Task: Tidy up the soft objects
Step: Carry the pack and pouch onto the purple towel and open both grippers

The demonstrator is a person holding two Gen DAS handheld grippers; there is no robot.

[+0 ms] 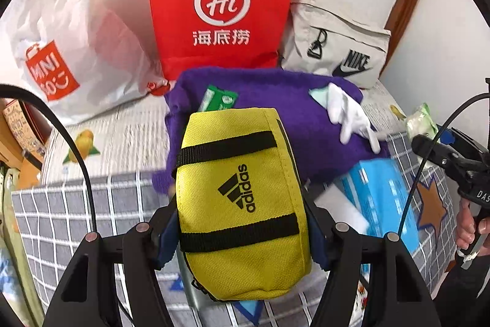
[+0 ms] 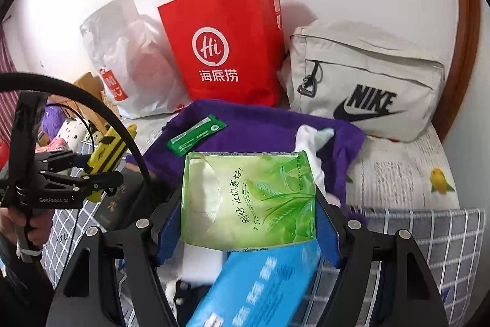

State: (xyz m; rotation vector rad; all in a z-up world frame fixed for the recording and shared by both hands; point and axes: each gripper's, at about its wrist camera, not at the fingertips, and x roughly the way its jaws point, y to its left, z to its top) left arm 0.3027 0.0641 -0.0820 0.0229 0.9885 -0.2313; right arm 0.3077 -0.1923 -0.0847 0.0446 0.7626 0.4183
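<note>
My left gripper [image 1: 242,222] is shut on a yellow Adidas pouch [image 1: 242,198] and holds it above the bed; the pouch also shows in the right wrist view [image 2: 105,152]. My right gripper [image 2: 248,229] is shut on a green tissue pack [image 2: 248,198], which shows at the far right of the left wrist view [image 1: 421,120]. A purple towel [image 1: 306,124] lies ahead with a green sachet [image 1: 219,98] and a white glove [image 1: 349,112] on it. A blue tissue pack [image 2: 260,287] lies below the right gripper.
A red paper bag [image 1: 220,5], a white Miniso plastic bag [image 1: 67,36] and a grey Nike bag [image 1: 337,48] stand against the wall at the back of the bed. Grey checked bedding [image 1: 76,219] covers the near part. Plush toys [image 2: 61,131] sit at the left.
</note>
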